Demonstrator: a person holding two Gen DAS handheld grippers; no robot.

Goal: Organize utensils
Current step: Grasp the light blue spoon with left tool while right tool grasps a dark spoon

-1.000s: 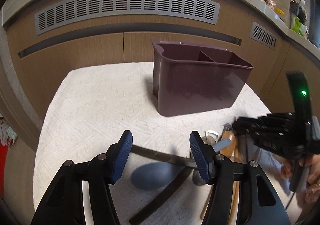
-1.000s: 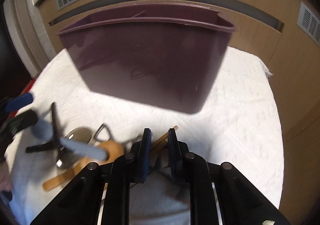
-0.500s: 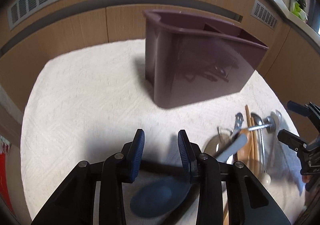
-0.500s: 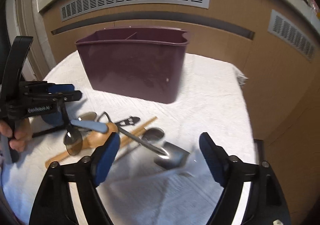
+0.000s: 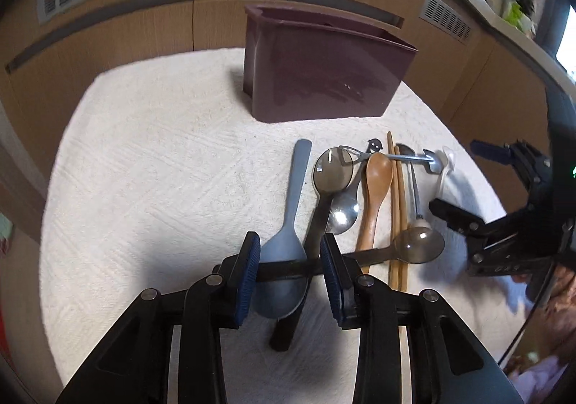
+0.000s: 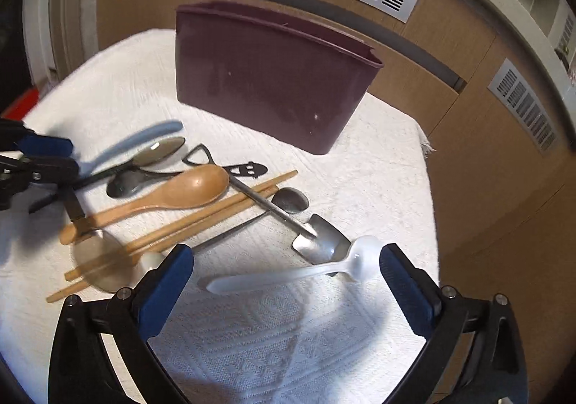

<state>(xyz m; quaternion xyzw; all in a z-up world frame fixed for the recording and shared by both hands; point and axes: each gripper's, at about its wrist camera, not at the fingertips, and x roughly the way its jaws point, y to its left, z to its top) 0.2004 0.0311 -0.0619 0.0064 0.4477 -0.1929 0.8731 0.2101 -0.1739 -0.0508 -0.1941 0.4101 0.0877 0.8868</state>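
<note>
My left gripper [image 5: 290, 249] is shut on the bowl of a grey-blue spoon [image 5: 295, 195], whose handle points toward the purple utensil bin [image 5: 324, 80]. A dark handle of a smoky spoon [image 5: 417, 245] lies crosswise under the same jaws. A second smoky spoon [image 5: 333, 172] runs beside the right pad. My right gripper [image 6: 286, 254] hangs low over the cloth, its jaws opening wide. A white plastic spoon [image 6: 288, 276] lies loose between them, untouched. The left gripper [image 6: 61, 159] shows at the left edge of the right wrist view.
A pile lies on the white cloth [image 5: 162, 170]: wooden spoon [image 6: 187, 188], chopsticks [image 6: 216, 206], steel spoon [image 5: 343, 213], shovel-shaped steel spoon [image 6: 320, 242]. Wooden cabinet fronts with vents rise behind the bin. A hand [image 5: 561, 296] holds the right gripper.
The left jaws narrowed onto the grey-blue spoon's bowl, and its handle swung off the pile toward the bin. The right gripper went from nearly shut to wide open over the white spoon.
</note>
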